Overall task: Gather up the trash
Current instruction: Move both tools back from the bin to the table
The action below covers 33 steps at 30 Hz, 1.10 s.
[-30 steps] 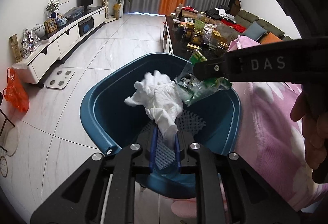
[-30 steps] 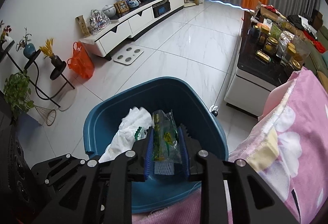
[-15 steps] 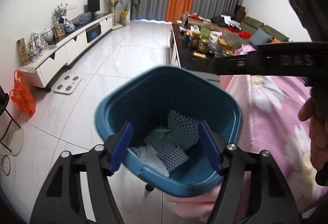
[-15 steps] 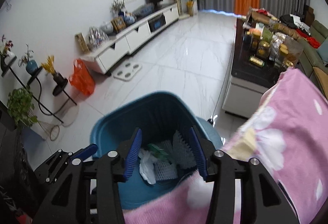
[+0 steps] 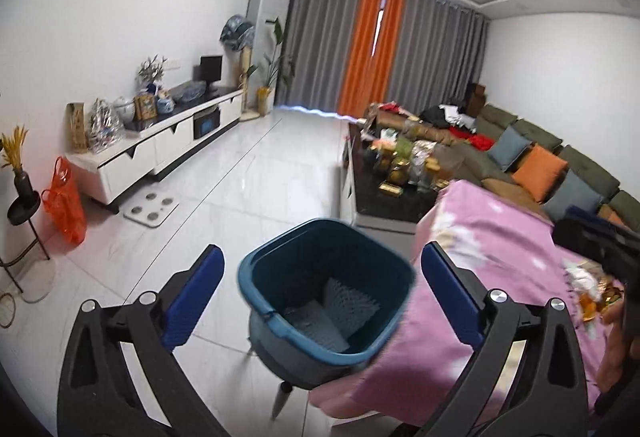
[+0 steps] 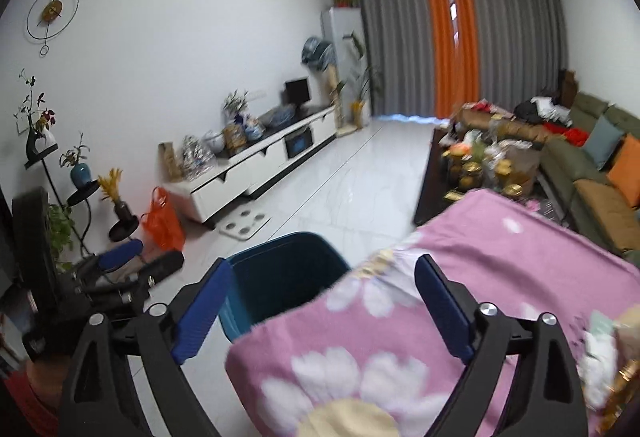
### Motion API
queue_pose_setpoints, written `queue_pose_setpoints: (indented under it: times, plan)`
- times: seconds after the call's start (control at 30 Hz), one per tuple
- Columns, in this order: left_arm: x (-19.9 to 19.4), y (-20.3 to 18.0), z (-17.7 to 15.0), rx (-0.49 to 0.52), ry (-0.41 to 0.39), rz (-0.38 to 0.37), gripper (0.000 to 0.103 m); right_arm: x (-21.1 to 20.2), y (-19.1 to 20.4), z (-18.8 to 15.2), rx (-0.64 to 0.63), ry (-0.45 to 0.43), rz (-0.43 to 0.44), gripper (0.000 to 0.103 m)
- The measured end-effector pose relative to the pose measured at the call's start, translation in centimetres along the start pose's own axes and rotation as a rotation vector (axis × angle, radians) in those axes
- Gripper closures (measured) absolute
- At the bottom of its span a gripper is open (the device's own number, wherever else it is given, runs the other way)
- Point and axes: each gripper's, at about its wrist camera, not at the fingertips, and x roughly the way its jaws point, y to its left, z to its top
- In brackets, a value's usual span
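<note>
- The left gripper (image 5: 320,293) is above a blue bin (image 5: 326,291), its blue-padded jaws spread wide and opening further, with nothing gripped between them.
- Seen from the left wrist, the bin stands on the white tiled floor (image 5: 248,177), right against the near-left corner of a table covered by a pink flowered blanket (image 5: 500,249).
- Inside the bin lie a pale netted sleeve (image 5: 350,303) and something flat and grey beside it; the wall hides the rest of the contents.
- The right gripper (image 6: 324,303) is over the near edge of the blanket, its jaws likewise wide apart and opening, with nothing held.
- In the right wrist view, only the bin's far rim and part of its inner wall show, past the blanket's left edge and between the two fingers.
- More trash (image 5: 592,291) lies on the blanket near its right edge: crumpled wrappers in white, orange and gold, blurred in both views.
- A hand (image 5: 616,341) shows at the right edge of the left wrist view, just beside those wrappers.
- The left gripper also appears at the lower left of the right wrist view, low by the floor side of the bin.
- Behind, a black coffee table (image 5: 400,173) carries jars and packets, and a green sofa (image 5: 560,165) with orange and grey cushions runs along the right wall.
</note>
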Motion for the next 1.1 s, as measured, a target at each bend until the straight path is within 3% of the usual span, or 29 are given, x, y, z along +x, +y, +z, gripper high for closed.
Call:
queue_pose_setpoints:
  times: [0.13,0.4,0.7,0.83,1.1]
  plan:
    - [-2.5,-3.6,0.2,0.026,-0.031,-0.079,0.006,-4.6,-1.5,-1.9,-0.013,-0.062,-0.056,0.007]
    - [-4.6,-13.8,-1.9,0.145,-0.005,-0.299,0.006,-13.9,-6.1,-8.3,-0.016,-0.124,-0.304,0.007]
    - [-6.4,-23.2,-6.7,0.282,0.06,-0.508,0.006,-20.6,-11.1,-15.8,0.122,-0.083,-0.542,0.007]
    - [-6.9,-26.5,-9.1,0.363,0.095,-0.582,0.006,-21.4,-12.8,-18.4,0.183,-0.045,-0.579,0.007]
    - [-5.3,-30.2,-10.5,0.47,0.114,-0.617,0.006,-20.2,-14.8,-19.6,0.259,0.001,-0.548,0.007]
